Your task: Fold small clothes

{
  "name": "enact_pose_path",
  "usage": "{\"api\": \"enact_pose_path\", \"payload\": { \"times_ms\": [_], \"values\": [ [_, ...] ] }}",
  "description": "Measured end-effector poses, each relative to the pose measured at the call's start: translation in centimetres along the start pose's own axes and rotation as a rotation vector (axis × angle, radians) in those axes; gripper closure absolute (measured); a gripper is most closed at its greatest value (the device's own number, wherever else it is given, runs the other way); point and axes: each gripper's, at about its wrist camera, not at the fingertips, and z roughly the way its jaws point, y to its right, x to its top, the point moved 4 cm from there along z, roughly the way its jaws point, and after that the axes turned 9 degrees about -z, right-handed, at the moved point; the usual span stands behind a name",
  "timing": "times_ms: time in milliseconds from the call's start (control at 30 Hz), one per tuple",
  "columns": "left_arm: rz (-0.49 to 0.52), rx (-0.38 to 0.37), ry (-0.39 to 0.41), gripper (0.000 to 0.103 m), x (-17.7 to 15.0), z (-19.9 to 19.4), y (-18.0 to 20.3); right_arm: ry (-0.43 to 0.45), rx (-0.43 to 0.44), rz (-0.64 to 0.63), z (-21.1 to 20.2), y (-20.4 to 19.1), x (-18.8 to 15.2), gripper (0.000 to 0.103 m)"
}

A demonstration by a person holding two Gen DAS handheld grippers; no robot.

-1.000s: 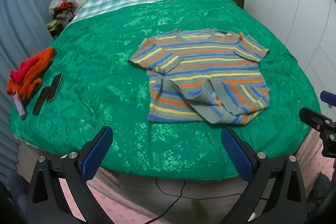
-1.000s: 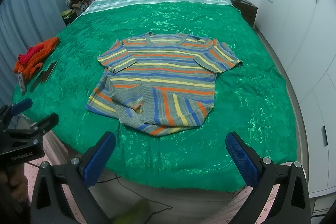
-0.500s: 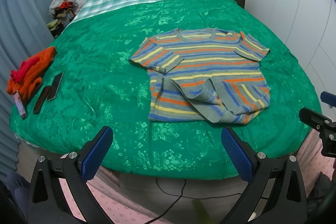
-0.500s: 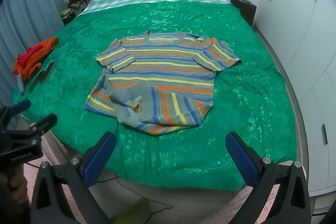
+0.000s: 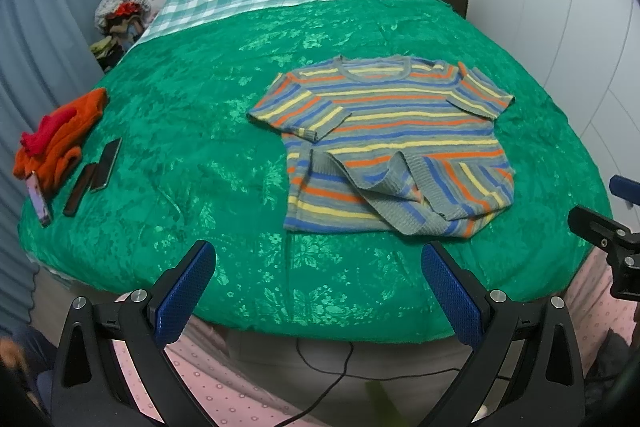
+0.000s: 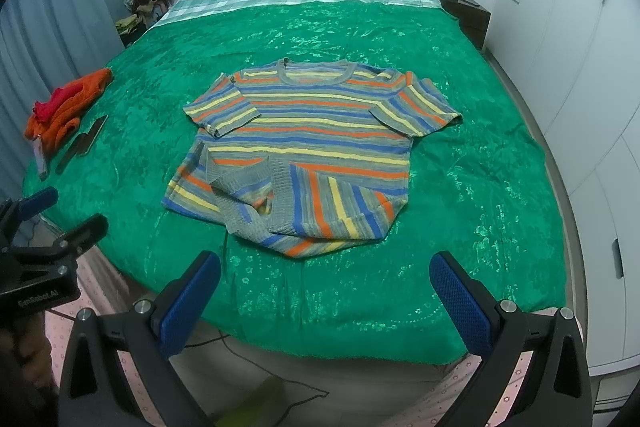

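lying on the green bed, striped shirt with only its bottom flipped up; sleeves still to fold. left gripper and right gripper wide apart, empty.

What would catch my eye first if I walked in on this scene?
Probably the striped sweater spread flat in the middle of the shiny green bedspread, its bottom hem flipped up in a rumpled fold. Next, an orange and red heap of clothes at the bed's left edge, beside some dark flat objects. In front, both grippers, left and right, hover with blue jaws wide apart, holding nothing.
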Motion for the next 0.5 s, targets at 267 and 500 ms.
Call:
{"api": "enact_pose_path", "payload": {
  "times_ms": [267, 500],
  "values": [
    [0.001, 0.0, -0.001, 0.0, 0.02, -0.02, 0.0, 0.0, 0.002, 0.0, 0.0, 0.0, 0.04, 0.0],
    [0.011, -0.006, -0.002, 0.0, -0.06, 0.05, 0.55, -0.001, -0.002, 0.014, 0.04, 0.32, -0.07, 0.0]
  ]
}}
